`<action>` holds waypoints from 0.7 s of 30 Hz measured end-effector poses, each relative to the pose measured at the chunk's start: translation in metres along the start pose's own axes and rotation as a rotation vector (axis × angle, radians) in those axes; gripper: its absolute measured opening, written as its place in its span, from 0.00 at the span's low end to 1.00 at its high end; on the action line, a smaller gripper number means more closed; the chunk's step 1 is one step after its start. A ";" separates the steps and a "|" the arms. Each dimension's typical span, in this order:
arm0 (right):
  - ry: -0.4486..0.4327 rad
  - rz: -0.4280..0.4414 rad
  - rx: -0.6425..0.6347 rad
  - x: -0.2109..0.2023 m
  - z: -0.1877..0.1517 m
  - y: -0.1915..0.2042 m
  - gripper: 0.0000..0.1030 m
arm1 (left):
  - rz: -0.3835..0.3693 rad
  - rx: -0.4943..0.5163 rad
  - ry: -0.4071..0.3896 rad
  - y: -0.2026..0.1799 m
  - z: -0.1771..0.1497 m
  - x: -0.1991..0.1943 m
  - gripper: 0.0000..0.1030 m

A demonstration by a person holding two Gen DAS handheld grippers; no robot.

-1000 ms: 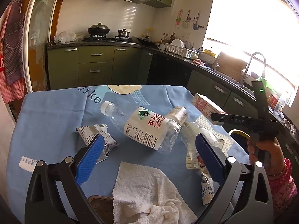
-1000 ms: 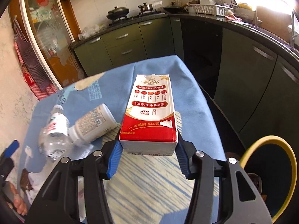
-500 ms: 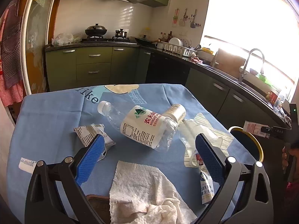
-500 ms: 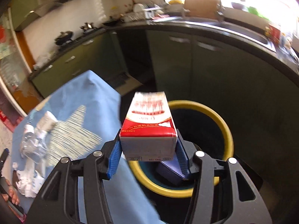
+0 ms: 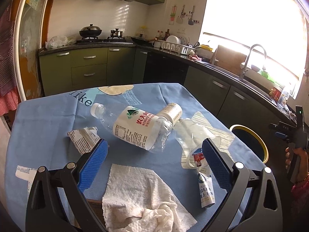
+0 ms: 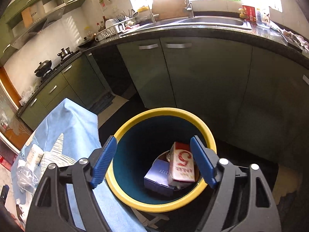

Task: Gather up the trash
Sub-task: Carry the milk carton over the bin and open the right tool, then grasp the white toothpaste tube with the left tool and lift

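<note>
My right gripper (image 6: 154, 162) is open and empty above the yellow-rimmed bin (image 6: 164, 112). The red and white milk carton (image 6: 181, 164) lies inside the bin on a blue box (image 6: 156, 177). My left gripper (image 5: 154, 166) is open and empty above the blue tablecloth (image 5: 42, 127). Beyond it lie a clear water bottle (image 5: 135, 129), a small white bottle (image 5: 172, 112), a clear plastic cup (image 5: 191, 135), a crumpled wrapper (image 5: 83, 139), a small flattened carton (image 5: 204, 183) and a white paper towel (image 5: 141, 193). The bin also shows in the left wrist view (image 5: 251, 145).
Green kitchen cabinets (image 6: 202, 81) and a dark counter with a sink (image 6: 202, 22) stand close behind the bin. The bin stands off the table's right edge (image 6: 92, 135). A stove with pots (image 5: 96, 36) is at the back.
My right gripper moved from the table to above the bin and opened. The milk carton dropped into the bin. My left gripper stayed open over the table.
</note>
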State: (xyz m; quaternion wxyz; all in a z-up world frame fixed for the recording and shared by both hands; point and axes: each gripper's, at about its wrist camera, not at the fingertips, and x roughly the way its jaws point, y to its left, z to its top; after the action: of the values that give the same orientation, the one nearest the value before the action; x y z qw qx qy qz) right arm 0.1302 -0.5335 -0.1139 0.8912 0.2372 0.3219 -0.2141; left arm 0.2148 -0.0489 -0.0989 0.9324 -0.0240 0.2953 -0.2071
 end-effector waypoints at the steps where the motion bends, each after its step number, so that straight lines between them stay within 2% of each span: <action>1: 0.005 0.005 0.001 0.000 -0.001 0.000 0.75 | -0.020 0.007 0.012 -0.003 -0.001 0.001 0.94; 4: 0.026 0.022 0.001 0.003 -0.003 0.001 0.75 | -0.089 0.031 0.068 -0.016 -0.004 0.005 0.94; 7: 0.032 0.024 -0.003 0.004 -0.005 0.003 0.75 | -0.102 0.064 0.127 -0.033 -0.008 0.011 0.94; 13: 0.028 0.047 -0.007 0.001 -0.010 0.004 0.75 | -0.130 0.061 0.284 -0.062 -0.018 0.028 0.93; 16: 0.029 0.063 -0.003 0.000 -0.009 0.000 0.76 | -0.135 0.076 0.315 -0.077 -0.019 0.036 0.90; 21: 0.030 0.096 0.012 -0.006 -0.011 -0.007 0.76 | -0.117 0.118 0.374 -0.097 -0.019 0.052 0.77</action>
State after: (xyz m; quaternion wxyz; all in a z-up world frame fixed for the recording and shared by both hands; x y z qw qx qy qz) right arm 0.1167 -0.5315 -0.1192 0.8942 0.2609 0.3221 -0.1692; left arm 0.2062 -0.1571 -0.1263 0.8476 0.0525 0.4485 -0.2787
